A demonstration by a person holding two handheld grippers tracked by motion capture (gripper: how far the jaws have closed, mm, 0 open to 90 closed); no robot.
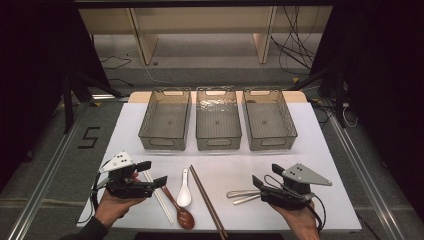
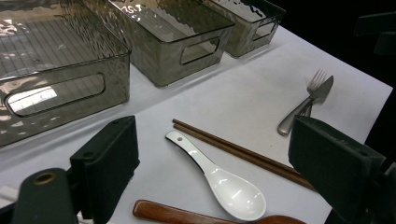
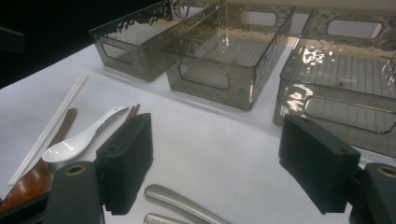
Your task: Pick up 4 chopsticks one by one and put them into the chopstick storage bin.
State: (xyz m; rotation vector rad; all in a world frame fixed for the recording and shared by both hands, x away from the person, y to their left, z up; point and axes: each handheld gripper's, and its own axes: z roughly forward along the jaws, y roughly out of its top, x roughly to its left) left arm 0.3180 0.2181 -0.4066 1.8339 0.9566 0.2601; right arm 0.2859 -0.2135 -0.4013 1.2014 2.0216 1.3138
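Note:
My left gripper [image 1: 153,173] stands open at the front left of the white table, jaws pointing right over the white chopsticks [image 1: 159,195], with nothing between its pads. Ahead of it lie a wooden spoon [image 2: 177,214], a white ceramic spoon [image 2: 224,182] and brown chopsticks [image 2: 233,151]. My right gripper [image 1: 265,176] stands open at the front right, jaws pointing left, just above the handles of a metal fork and a second metal piece [image 1: 242,196]. Those handles [image 3: 182,203] lie below its empty jaws.
Three smoky clear bins stand side by side at the back of the table: left [image 1: 162,142], middle [image 1: 218,142], right [image 1: 272,141]. All look empty. A bare white strip separates the bins from the cutlery. Dark floor and cables surround the table.

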